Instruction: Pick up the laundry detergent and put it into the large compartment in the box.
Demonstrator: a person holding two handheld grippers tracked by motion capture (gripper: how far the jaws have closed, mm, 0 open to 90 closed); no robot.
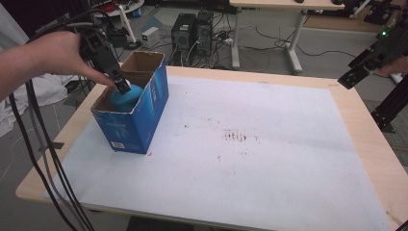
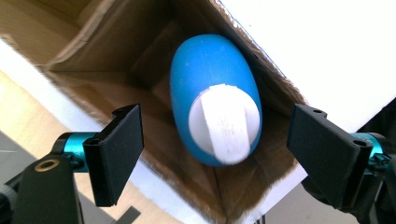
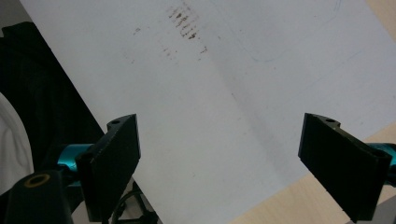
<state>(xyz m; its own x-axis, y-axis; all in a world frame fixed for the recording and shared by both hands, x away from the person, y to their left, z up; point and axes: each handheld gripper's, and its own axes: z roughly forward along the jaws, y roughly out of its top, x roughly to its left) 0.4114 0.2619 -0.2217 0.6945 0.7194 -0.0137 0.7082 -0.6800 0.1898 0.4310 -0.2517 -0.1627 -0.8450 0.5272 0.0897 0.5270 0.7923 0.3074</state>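
While the left tongs (image 1: 122, 86) are hovering over the open cardboard box (image 1: 139, 120) on the tabletop (image 1: 288, 159), a blue egg-shaped object (image 2: 215, 98) is lying inside, between released jaws. Right tongs (image 3: 219, 163) are spreading wide above the white mat (image 3: 210, 84).

Blue cardboard box (image 1: 137, 115) with brown interior, blue egg-shaped object (image 2: 215, 93) with white patch, white mat (image 1: 231, 159) with dark specks, light wooden tabletop (image 1: 370, 139).
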